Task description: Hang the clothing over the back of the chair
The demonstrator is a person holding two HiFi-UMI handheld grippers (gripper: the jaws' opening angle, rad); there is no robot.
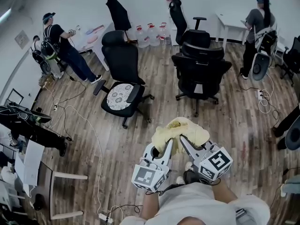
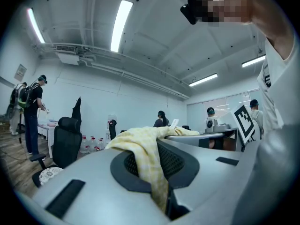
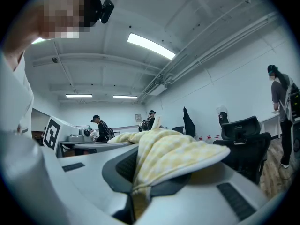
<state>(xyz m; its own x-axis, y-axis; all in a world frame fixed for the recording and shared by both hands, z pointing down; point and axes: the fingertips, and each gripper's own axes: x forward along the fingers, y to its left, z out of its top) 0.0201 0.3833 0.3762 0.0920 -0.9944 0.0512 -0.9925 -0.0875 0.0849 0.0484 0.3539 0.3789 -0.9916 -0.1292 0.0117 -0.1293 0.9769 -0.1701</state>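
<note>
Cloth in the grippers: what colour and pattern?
The cloth is pale yellow-and-white check; clearest in the right gripper view.

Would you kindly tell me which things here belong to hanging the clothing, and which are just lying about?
Job: yellow garment; left gripper and right gripper, both shut on it; cushioned chair; second black chair (either may be the target).
Lying about: water jugs; floor cable; white desk.

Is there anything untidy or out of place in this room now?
The yellow garment is bunched in a heap between the left gripper and right gripper, both shut on it. A white cable trails loose across the floor at the left, perhaps a trip risk.
</note>
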